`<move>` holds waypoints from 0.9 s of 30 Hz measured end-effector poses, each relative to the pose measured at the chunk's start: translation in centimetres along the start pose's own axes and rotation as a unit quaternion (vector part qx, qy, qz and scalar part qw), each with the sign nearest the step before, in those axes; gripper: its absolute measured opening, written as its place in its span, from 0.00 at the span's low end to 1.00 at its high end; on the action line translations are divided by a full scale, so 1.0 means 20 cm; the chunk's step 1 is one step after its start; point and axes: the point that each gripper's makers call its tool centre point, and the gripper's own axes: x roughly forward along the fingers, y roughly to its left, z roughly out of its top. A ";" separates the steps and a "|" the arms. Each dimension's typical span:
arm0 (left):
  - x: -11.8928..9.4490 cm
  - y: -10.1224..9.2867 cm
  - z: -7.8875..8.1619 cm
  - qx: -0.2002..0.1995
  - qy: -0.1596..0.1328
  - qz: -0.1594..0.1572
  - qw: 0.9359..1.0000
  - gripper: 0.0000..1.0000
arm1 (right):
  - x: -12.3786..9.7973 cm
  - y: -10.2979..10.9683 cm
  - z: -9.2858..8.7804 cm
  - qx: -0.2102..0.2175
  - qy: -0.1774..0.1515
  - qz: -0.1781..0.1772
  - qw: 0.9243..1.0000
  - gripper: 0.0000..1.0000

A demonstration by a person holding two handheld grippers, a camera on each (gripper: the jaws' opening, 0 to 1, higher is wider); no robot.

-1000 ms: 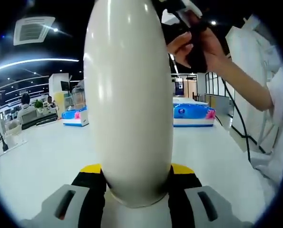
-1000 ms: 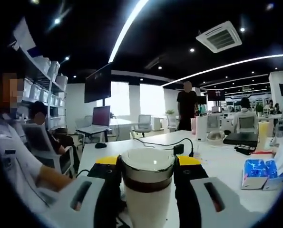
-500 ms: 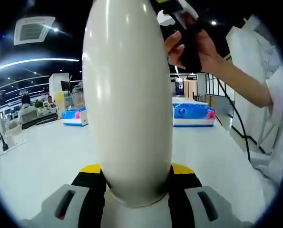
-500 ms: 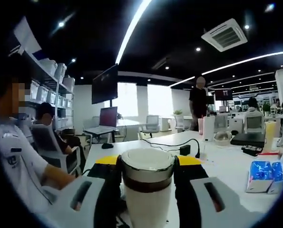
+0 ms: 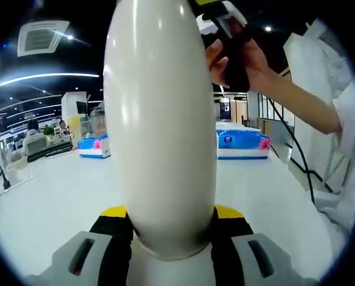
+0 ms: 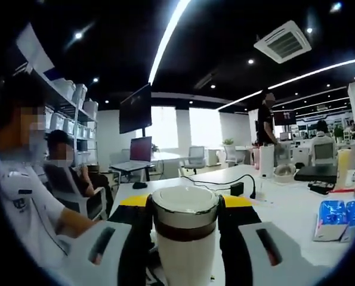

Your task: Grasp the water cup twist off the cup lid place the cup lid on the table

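Your left gripper (image 5: pixel 171 223) has its jaws closed on the cup (image 5: pixel 160 119), low on the smooth, glossy cream body. The body swells above the yellow-tipped pads and tapers away from the camera, so its long axis runs straight out along the jaws. Your right gripper (image 6: pixel 184 217) clamps the lid (image 6: pixel 184 207), a round cap with a pale domed top, a bright metal rim and a dark brown band, sitting on the cream cup between the black pads. The 2 grippers hold opposite ends of 1 axis, so the twist turns about that line. In the left gripper view your hand (image 5: pixel 240 59) grips the right tool's handle, far right of the cup. The white table (image 6: pixel 284 208) lies below and beyond, with a blue tissue pack (image 6: pixel 332 219) at right. The lid looks seated, not yet off.
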 end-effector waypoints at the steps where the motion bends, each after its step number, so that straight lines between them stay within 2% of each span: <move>1: 0.00 0.00 0.00 0.000 0.000 0.000 1.000 0.52 | 0.00 0.00 0.00 0.000 0.000 0.001 1.000 0.46; 7: -0.01 -0.01 0.00 0.000 0.000 0.000 1.000 0.52 | 0.00 0.01 -0.01 0.022 0.001 0.003 1.000 0.46; 18: -0.02 -0.03 0.00 0.002 0.000 -0.001 1.000 0.52 | -0.01 0.00 -0.01 0.029 0.003 -0.003 1.000 0.46; 27: -0.03 -0.06 0.00 0.003 0.000 -0.002 1.000 0.52 | -0.04 -0.02 -0.03 0.039 0.016 -0.041 0.998 0.59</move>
